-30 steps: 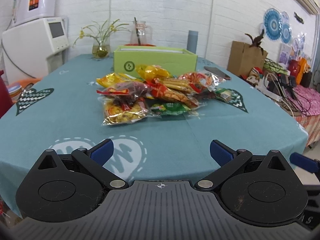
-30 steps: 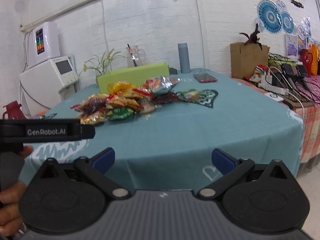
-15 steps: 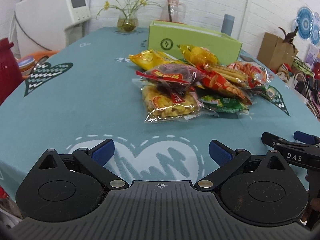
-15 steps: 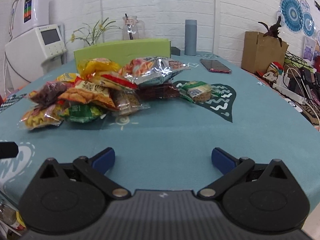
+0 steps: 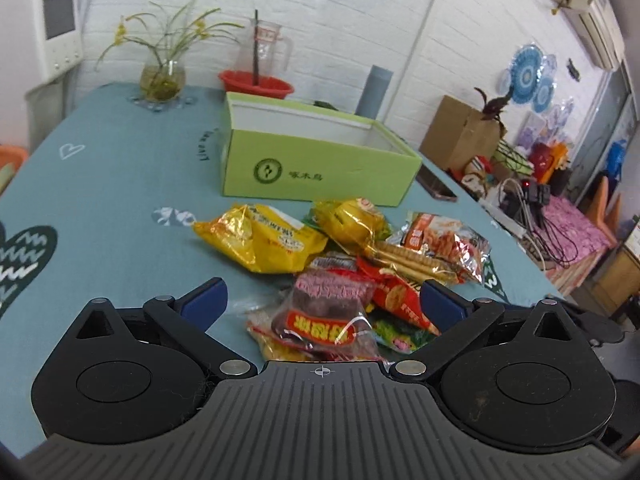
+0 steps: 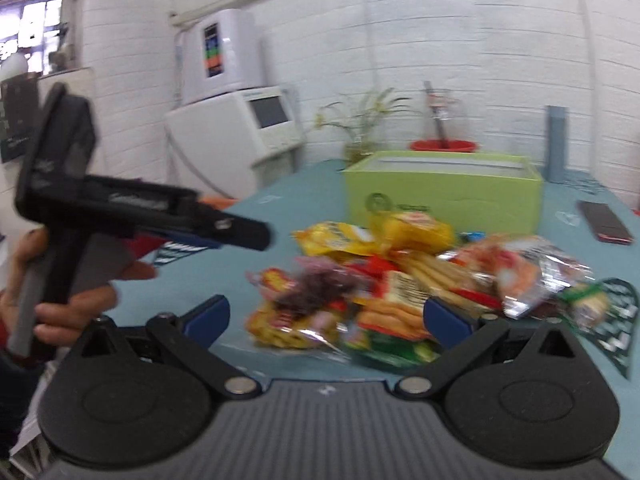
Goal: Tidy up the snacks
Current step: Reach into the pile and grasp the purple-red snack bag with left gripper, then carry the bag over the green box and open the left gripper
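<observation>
Your left gripper [image 5: 322, 302] is spread wide, its blue-tipped fingers [image 5: 204, 300] clear of everything and nothing between them. It hangs just above the near edge of the heap of crinkly plastic snack packets [image 5: 344, 272] on the teal patterned tablecloth [image 5: 120, 184]. Directly between the fingertips lies the clear packet of dark purple-brown cakes with a red and yellow label [image 5: 324, 312]; no contact with it shows.

Your right gripper [image 6: 326, 318] is likewise fully released and empty, its blue pads [image 6: 440, 318] apart over the same heap from the other side. That view is blurred, so packet detail is poor. It also shows your hand [image 6: 60, 300] wrapped round the black handle of the left gripper, whose black fingers point toward the heap.

Heap contents as seen from the left wrist: a gold foil packet [image 5: 260, 238] at the left, a smaller yellow packet [image 5: 352, 222] behind it, a red packet of round crackers [image 5: 396, 300], a clear packet of long biscuit sticks [image 5: 412, 262], and a silver-edged orange packet [image 5: 444, 240] at the right. A green packet [image 5: 400, 334] sits low under the red one.

The open lime-green cardboard box with a white interior [image 5: 316, 160] stands just behind the heap; what lies inside cannot be seen. A dark phone [image 5: 436, 188] lies beside its right corner.
</observation>
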Action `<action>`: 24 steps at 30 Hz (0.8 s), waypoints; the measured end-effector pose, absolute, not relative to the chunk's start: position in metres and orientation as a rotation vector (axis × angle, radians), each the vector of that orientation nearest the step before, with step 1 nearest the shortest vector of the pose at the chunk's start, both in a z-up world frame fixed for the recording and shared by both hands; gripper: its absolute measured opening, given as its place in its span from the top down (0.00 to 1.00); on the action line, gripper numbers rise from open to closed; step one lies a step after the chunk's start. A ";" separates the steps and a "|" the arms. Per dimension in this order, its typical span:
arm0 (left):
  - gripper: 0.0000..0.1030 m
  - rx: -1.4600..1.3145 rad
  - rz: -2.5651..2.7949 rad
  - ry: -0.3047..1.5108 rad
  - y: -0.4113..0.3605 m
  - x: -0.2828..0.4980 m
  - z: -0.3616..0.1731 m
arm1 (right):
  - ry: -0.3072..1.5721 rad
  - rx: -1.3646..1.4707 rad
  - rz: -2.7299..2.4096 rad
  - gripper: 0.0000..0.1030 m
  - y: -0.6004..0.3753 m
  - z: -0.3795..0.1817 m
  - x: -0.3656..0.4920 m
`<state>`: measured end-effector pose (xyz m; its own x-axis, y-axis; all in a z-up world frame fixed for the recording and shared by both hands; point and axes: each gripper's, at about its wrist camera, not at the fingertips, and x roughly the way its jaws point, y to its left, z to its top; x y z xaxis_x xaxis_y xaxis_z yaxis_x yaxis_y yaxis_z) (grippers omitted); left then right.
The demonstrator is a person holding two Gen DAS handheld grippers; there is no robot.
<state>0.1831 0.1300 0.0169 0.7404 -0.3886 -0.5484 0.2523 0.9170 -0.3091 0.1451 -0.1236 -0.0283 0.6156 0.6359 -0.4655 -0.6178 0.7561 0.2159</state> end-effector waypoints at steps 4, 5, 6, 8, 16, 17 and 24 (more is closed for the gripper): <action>0.13 -0.181 -0.377 0.709 0.135 0.213 0.008 | 0.649 -0.004 0.726 0.01 -0.083 -0.048 0.182; 0.14 -0.177 -0.397 0.722 0.134 0.219 0.003 | 0.669 -0.008 0.718 0.02 -0.078 -0.052 0.189; 0.15 -0.174 -0.422 0.731 0.133 0.224 -0.001 | 0.680 -0.005 0.717 0.02 -0.075 -0.054 0.194; 0.23 -0.171 -0.465 0.757 0.129 0.233 -0.011 | 0.700 -0.024 0.710 0.03 -0.068 -0.058 0.201; 0.64 -0.224 -0.508 0.785 0.136 0.229 -0.015 | 0.721 -0.052 0.762 0.53 -0.063 -0.052 0.214; 0.64 -0.227 -0.496 0.768 0.138 0.228 -0.007 | 0.706 -0.058 0.776 0.53 -0.062 -0.046 0.217; 0.63 -0.247 -0.458 0.626 0.145 0.275 0.052 | 0.528 -0.159 0.791 0.53 -0.054 0.003 0.268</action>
